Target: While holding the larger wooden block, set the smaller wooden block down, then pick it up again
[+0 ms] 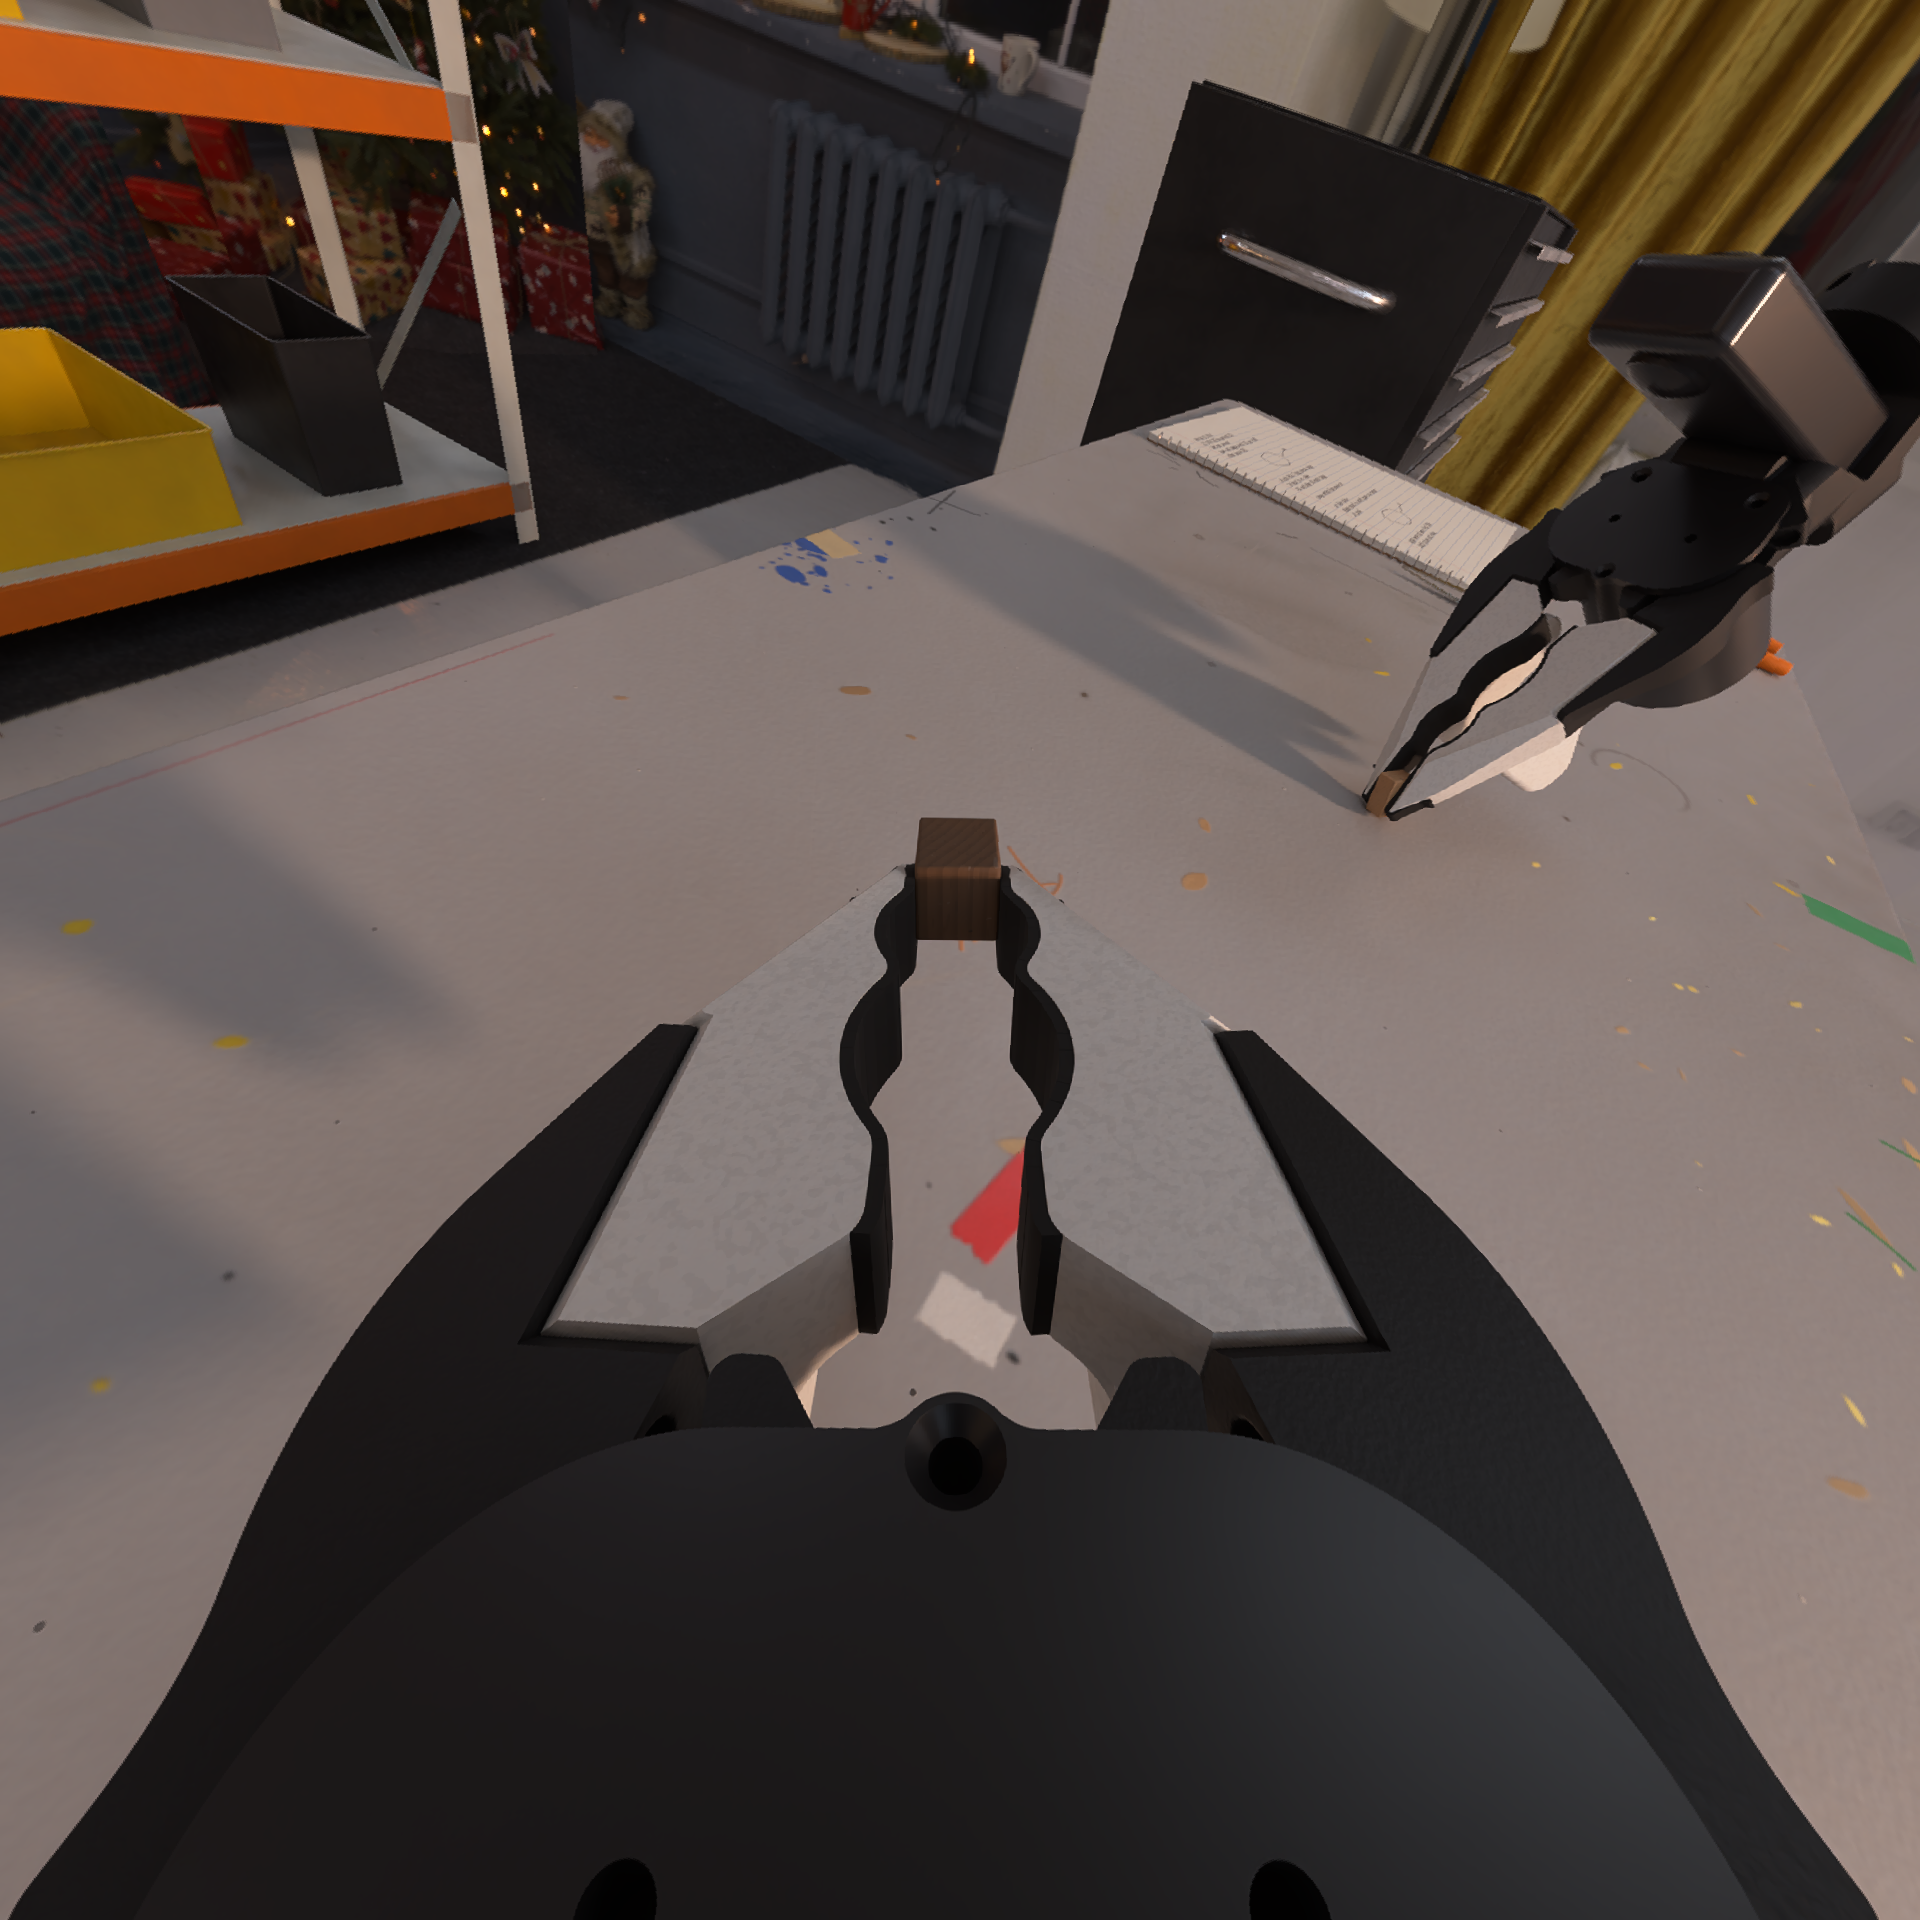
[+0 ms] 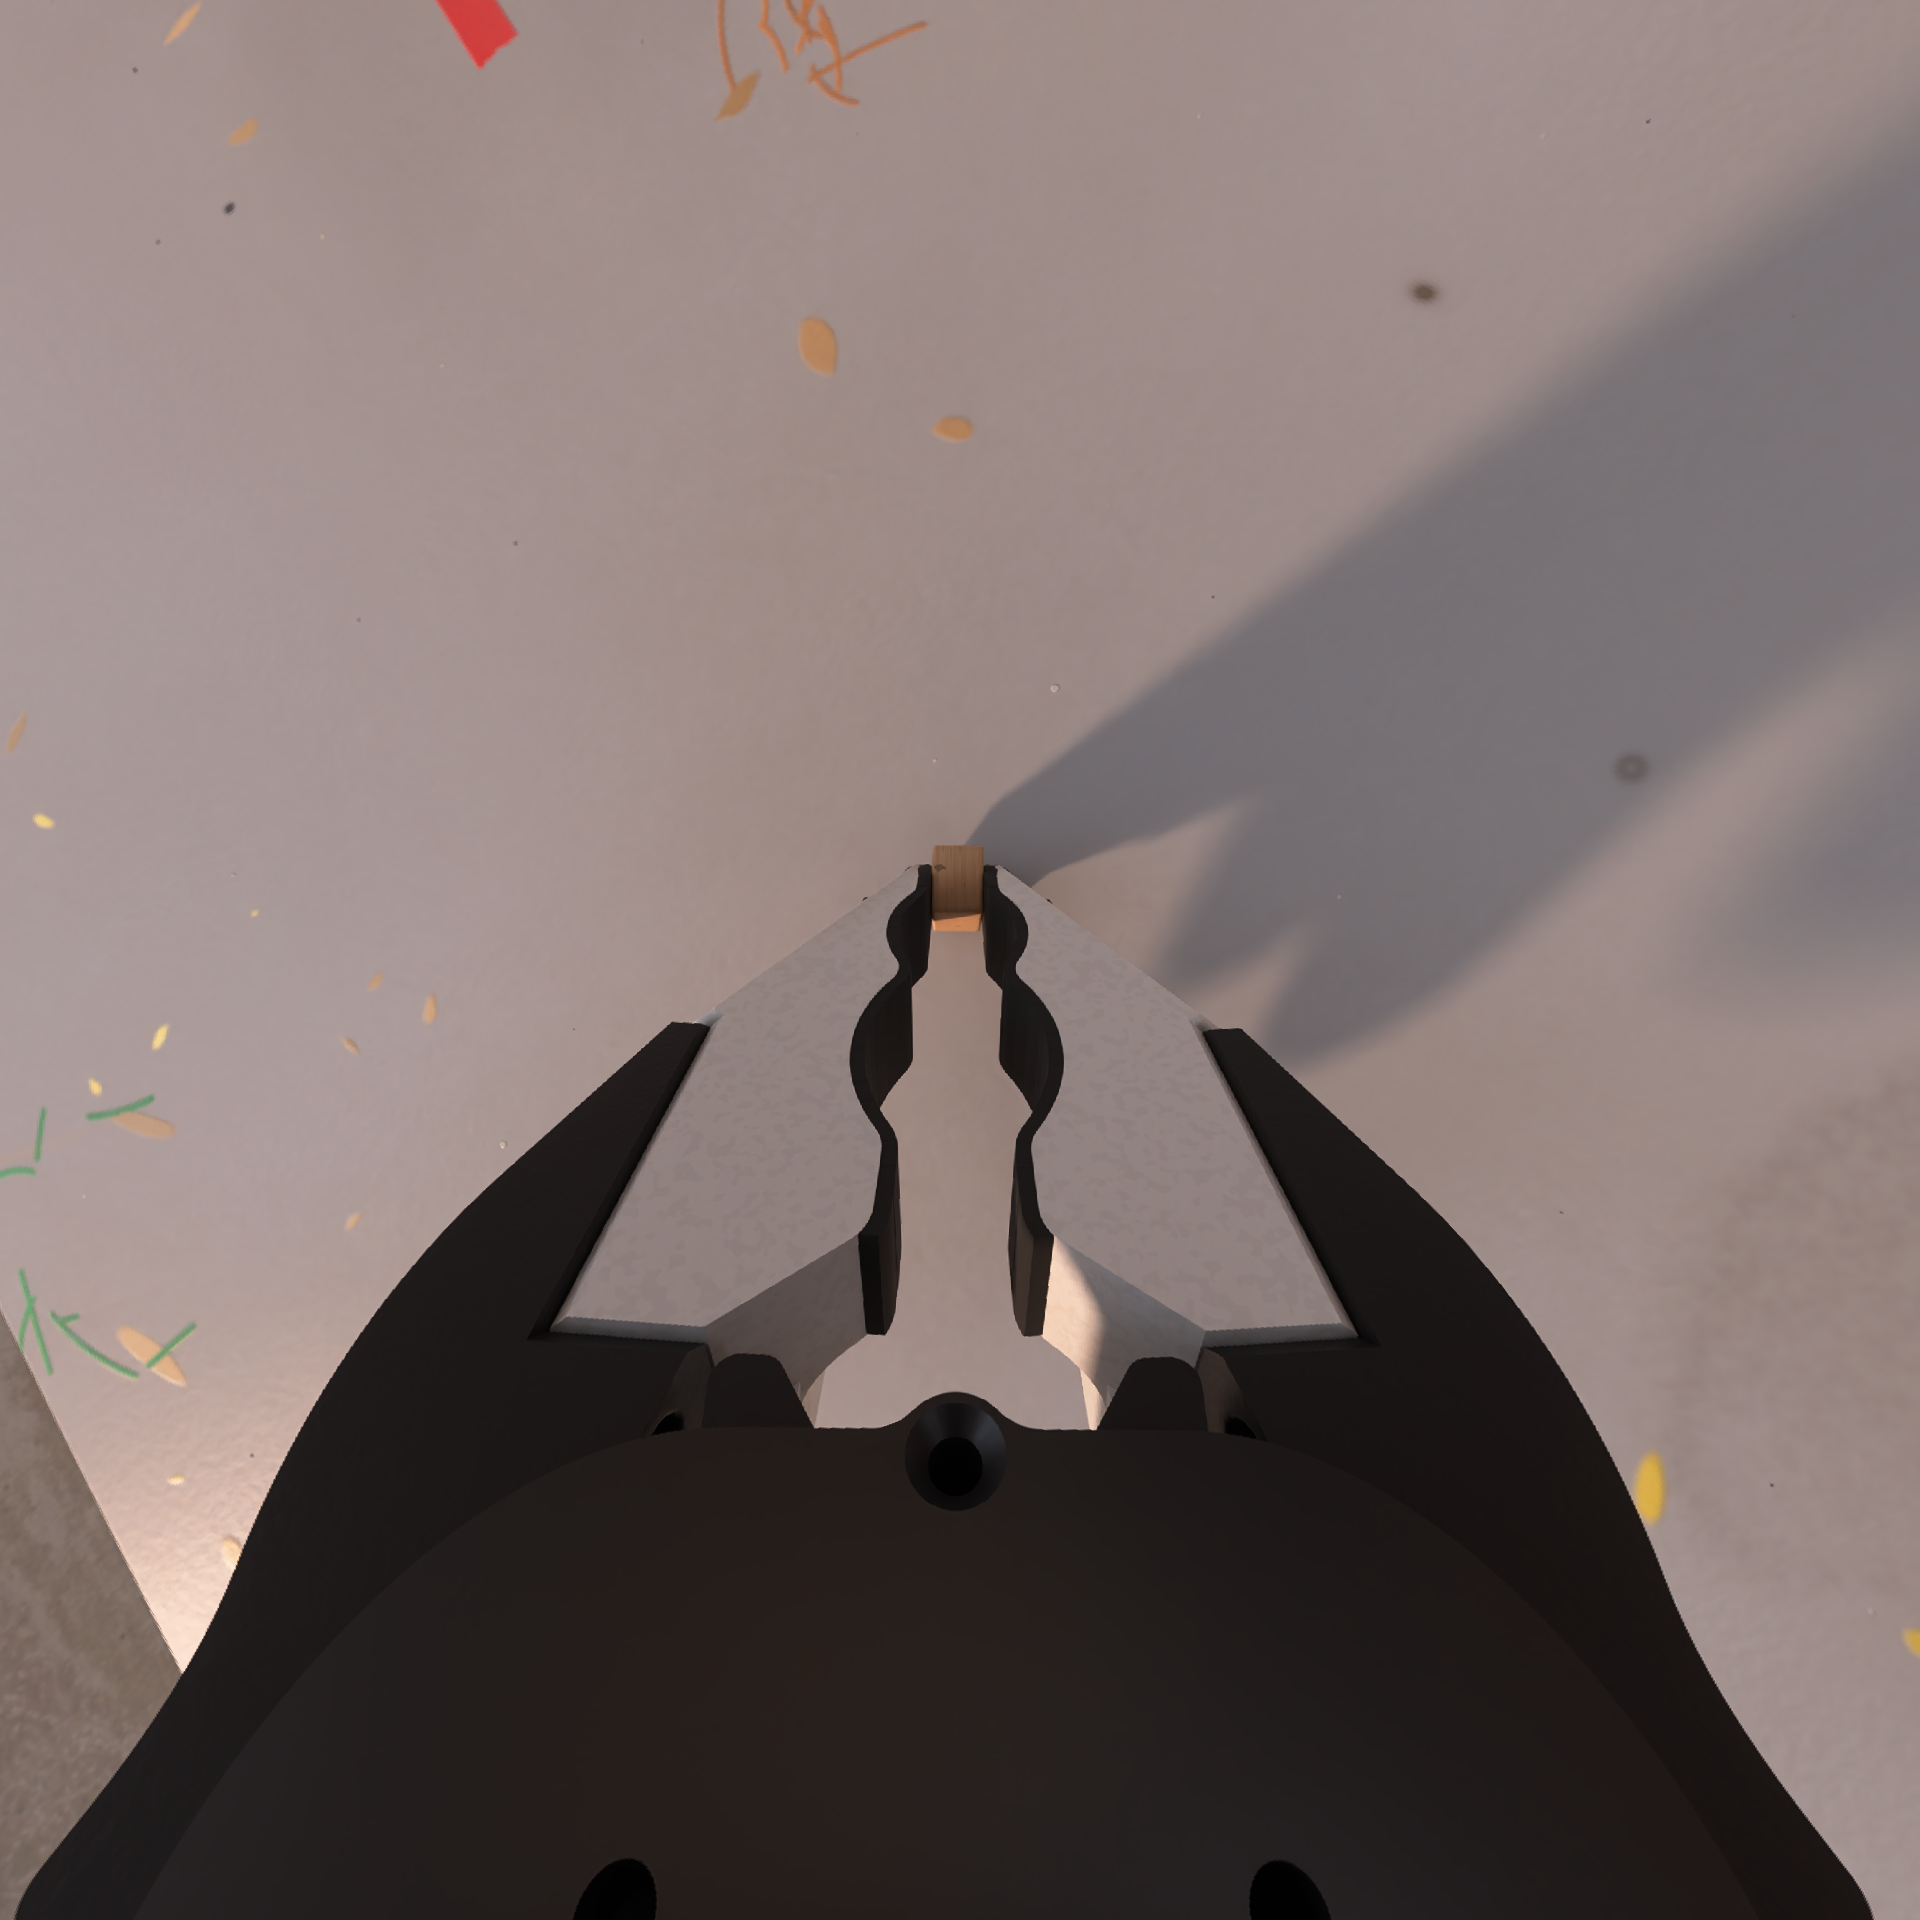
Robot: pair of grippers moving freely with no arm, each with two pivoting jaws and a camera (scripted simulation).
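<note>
My left gripper (image 1: 957, 883) clenches the larger wooden block (image 1: 957, 878) at frame centre; my right gripper (image 2: 958, 896) pinches the smaller wooden block (image 2: 957, 889), seemingly light, rigid, best squeezed on flat sides.

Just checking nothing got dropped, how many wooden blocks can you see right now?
2: the larger wooden block in the left gripper, the smaller wooden block in the right gripper at the table.

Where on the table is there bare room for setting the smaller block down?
The table is bare around the smaller wooden block in the right gripper, and between it and the left gripper holding the larger wooden block. Crowded only at the far corner: notepad, white object.
</note>
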